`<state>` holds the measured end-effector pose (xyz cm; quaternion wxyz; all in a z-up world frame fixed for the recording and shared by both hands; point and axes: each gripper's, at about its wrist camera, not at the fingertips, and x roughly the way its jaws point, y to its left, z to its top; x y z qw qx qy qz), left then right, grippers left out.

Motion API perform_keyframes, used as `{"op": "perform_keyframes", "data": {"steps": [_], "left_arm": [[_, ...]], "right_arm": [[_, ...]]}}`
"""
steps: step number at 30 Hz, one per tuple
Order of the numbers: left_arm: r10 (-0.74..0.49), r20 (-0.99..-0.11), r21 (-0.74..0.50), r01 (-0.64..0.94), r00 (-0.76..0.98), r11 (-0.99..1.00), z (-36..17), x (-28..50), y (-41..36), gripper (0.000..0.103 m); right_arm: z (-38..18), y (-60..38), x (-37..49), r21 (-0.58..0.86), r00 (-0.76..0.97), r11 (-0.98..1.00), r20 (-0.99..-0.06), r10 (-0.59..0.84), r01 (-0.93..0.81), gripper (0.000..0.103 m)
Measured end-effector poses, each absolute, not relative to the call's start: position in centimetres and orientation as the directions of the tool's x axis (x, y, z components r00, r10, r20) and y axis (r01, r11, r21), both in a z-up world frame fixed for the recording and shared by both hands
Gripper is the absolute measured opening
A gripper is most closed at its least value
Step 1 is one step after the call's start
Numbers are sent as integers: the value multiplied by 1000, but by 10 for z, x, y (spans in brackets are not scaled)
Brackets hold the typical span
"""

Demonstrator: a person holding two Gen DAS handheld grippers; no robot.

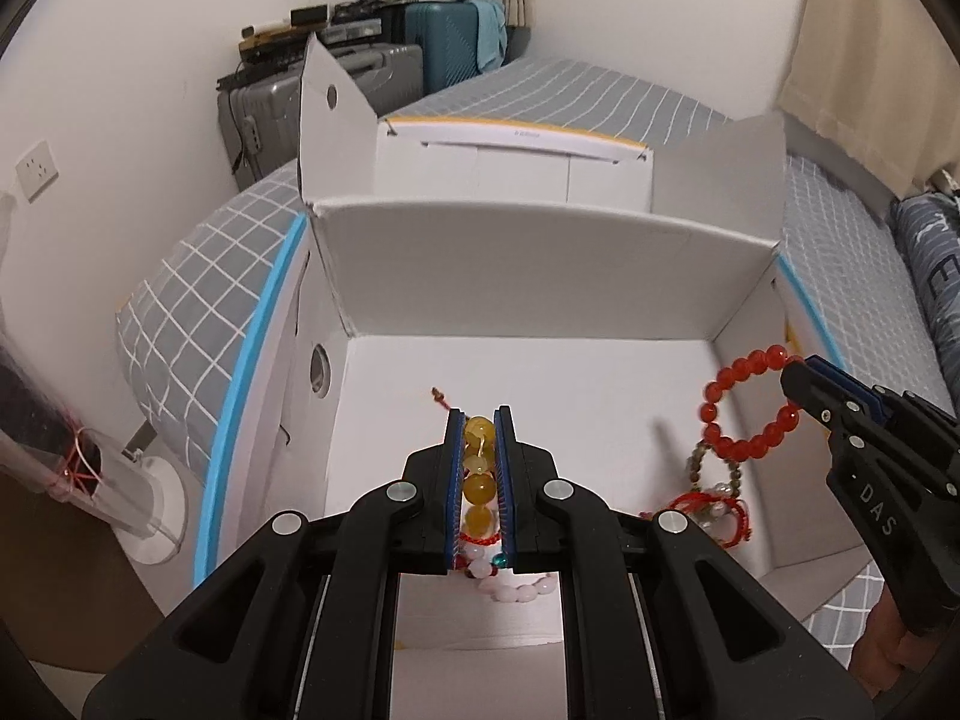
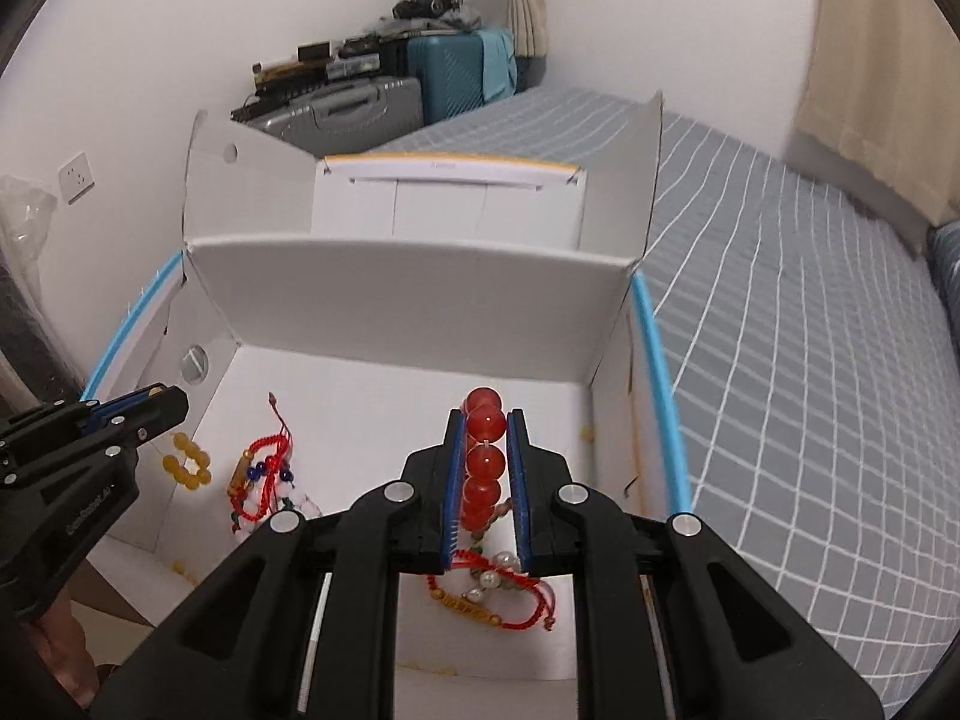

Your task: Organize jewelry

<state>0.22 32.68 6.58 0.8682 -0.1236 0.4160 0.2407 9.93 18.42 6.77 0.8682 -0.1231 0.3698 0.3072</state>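
Note:
My left gripper (image 1: 479,420) is shut on a yellow bead bracelet (image 1: 480,487) and holds it above the floor of an open white cardboard box (image 1: 540,252). The same gripper (image 2: 171,405) and bracelet (image 2: 186,461) show at the left of the right wrist view. My right gripper (image 2: 485,417) is shut on a red bead bracelet (image 2: 483,459), which hangs as a ring in the left wrist view (image 1: 750,402) from that gripper (image 1: 798,375). Red cord bracelets with beads (image 2: 264,474) and a cord and pearl pile (image 2: 492,591) lie on the box floor.
The box (image 2: 414,282) sits on a bed with a grey checked sheet (image 2: 810,360). Its flaps stand up at the back and sides. Suitcases (image 2: 384,96) stand against the far wall. A clear plastic stand (image 1: 138,498) is left of the box.

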Motion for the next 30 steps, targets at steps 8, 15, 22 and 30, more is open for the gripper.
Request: {"op": "perform_keyframes", "data": {"steps": [8, 15, 22, 30], "left_arm": [[317, -795, -2, -524, 518, 852, 55, 6, 331, 10], [335, -784, -2, -541, 523, 841, 60, 1, 332, 29], [384, -722, -16, -569, 576, 822, 85, -17, 329, 86], [418, -653, -24, -568, 632, 822, 108, -46, 313, 97]], "right_arm": [[58, 186, 101, 33, 512, 781, -738, 440, -624, 13], [67, 185, 99, 58, 510, 774, -721, 469, -630, 44], [89, 174, 86, 68, 553, 782, -670, 496, -619, 82], [115, 148, 57, 30, 640, 809, -595, 487, -587, 95]]}}
